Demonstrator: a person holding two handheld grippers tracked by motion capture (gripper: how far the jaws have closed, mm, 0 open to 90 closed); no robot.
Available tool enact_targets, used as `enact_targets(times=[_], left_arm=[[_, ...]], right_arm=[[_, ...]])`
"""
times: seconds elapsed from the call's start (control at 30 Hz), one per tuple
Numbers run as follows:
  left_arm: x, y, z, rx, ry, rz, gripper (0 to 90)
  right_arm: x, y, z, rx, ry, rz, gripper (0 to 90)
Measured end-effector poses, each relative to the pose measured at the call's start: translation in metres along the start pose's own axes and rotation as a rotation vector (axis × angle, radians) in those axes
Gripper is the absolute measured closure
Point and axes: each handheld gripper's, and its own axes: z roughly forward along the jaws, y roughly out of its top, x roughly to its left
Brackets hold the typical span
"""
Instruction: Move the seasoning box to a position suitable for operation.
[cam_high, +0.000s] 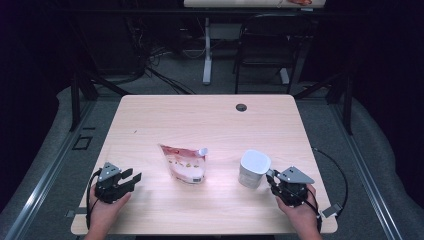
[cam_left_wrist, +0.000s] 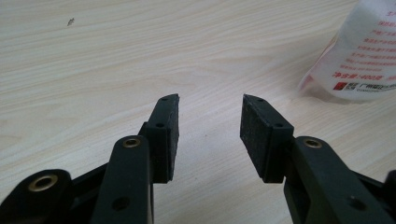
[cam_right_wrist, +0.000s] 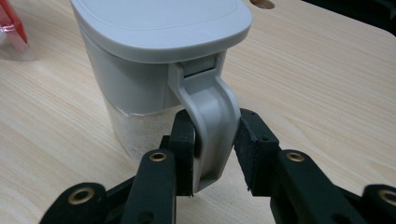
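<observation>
A clear jug (cam_high: 254, 169) with a grey lid stands on the wooden table (cam_high: 210, 115), right of centre. In the right gripper view the jug (cam_right_wrist: 140, 93) holds white grains, and its grey handle (cam_right_wrist: 212, 107) curves down toward me. My right gripper (cam_high: 273, 178) (cam_right_wrist: 216, 119) has both pads against that handle, one on each side. A red-and-white spouted pouch (cam_high: 184, 164) lies flat mid-table. My left gripper (cam_high: 133, 176) (cam_left_wrist: 210, 102) rests low at the near left, open over bare wood, with the pouch (cam_left_wrist: 359, 60) off to its right.
A cable grommet hole (cam_high: 241, 107) sits near the table's far edge. Beyond the table are a dark chair (cam_high: 265, 45) and a desk leg (cam_high: 207, 55). Bare wood lies between the pouch and the left gripper.
</observation>
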Motion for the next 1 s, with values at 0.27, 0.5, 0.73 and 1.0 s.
enact_targets(times=[0.27, 0.5, 0.73, 1.0], left_arm=[[0.002, 0.000, 0.000, -0.001, 0.003, -0.007, 57.6], [0.001, 0.000, -0.001, -0.005, -0.005, 0.001, 57.6], [0.000, 0.000, 0.001, -0.006, -0.011, -0.002, 57.6], [-0.002, 0.000, 0.001, -0.004, -0.017, 0.006, 57.4]], right_arm=[[0.001, 0.000, -0.001, -0.003, 0.014, 0.002, 69.0], [0.003, -0.002, -0.003, 0.001, 0.041, 0.002, 69.0], [0.011, -0.001, -0.003, -0.005, 0.115, -0.037, 68.9], [0.021, -0.001, -0.006, -0.006, 0.165, -0.087, 68.6]])
